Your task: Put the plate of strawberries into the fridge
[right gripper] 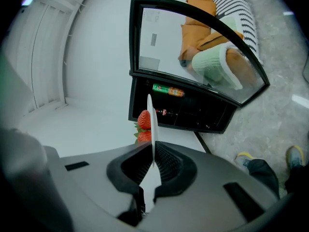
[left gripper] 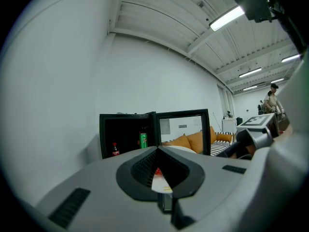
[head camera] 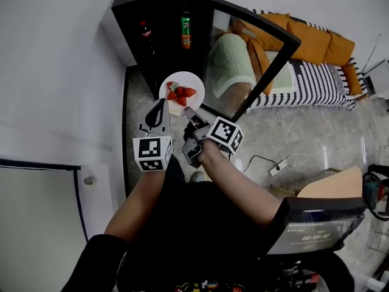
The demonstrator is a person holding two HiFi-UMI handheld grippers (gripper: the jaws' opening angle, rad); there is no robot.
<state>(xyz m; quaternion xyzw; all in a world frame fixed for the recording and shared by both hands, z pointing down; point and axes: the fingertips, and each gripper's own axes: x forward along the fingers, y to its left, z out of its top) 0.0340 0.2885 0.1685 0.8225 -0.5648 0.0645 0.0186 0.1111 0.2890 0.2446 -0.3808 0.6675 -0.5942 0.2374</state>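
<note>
A person's arms reach forward from the bottom of the head view, each carrying a gripper topped by a marker cube. The left gripper has its fingers closed on the near left edge of a white plate. Its own view shows a sliver of white rim pinched between the dark ribbed pads. The right gripper has its fingers clamped on the near right edge of the same plate. In its view the plate runs edge-on straight out from between the pads. The plate hangs between the two pairs of fingers, in the air above the grey floor.

Several red strawberries lie on the plate, just beyond the fingers. Directly past the plate stands a small black fridge, dark inside. Its glass door is swung open to the right of the right fingers. Inside the fridge, farther beyond the fingers, a green can stands upright, with a red-capped dark bottle to its left. Well beyond the fingers and to their right is an orange-cushioned sofa.
</note>
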